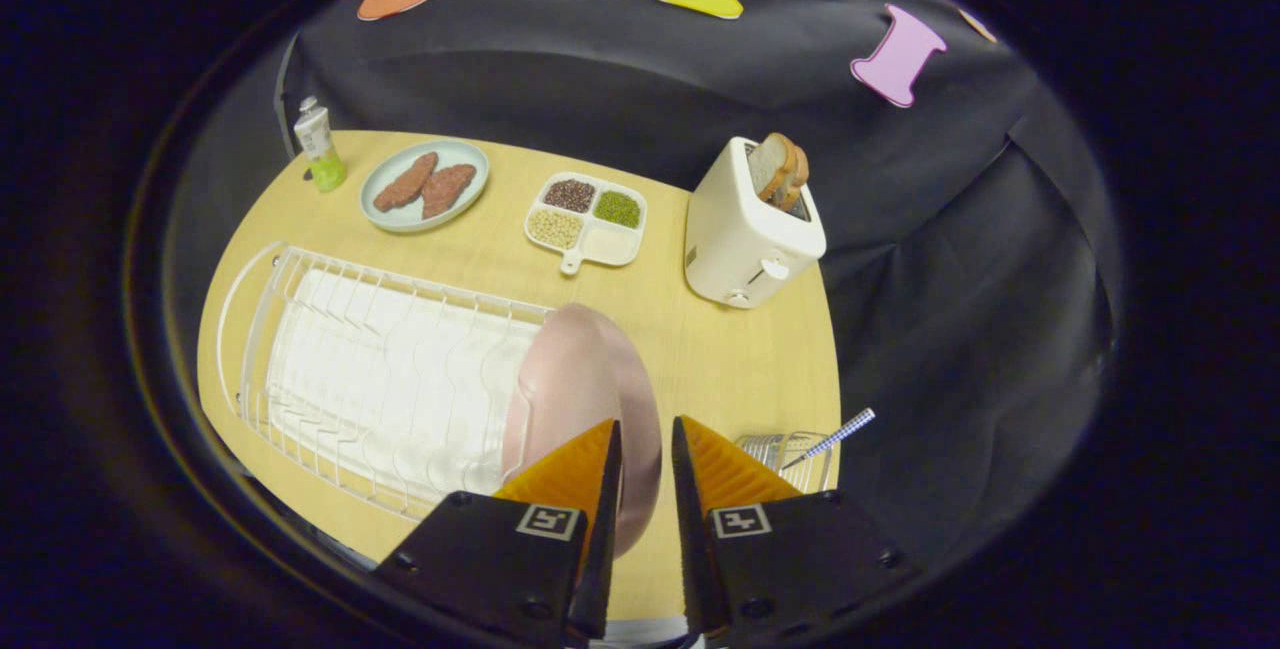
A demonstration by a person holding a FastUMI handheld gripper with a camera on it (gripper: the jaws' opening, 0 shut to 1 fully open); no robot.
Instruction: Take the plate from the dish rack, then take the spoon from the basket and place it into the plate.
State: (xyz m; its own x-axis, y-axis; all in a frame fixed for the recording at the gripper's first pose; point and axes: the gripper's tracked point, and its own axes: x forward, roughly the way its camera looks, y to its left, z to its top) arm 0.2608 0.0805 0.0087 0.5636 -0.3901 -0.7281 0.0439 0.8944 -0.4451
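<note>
Two fingers [645,449] at bottom centre stand nearly closed, pinching the edge of the pink plate [585,379] between them; it seems gripped, upright, at the right end of the rack [380,379]. To do this step well, I judge the plate should rise straight out of the rack wires, without twisting, then be laid flat on bare surface [740,359] right of the rack. The spoon [835,437] waits in the basket [785,451] at lower right, just beyond the right finger. Farther up stand the toaster [745,229] and a divided tray [588,217].
</note>
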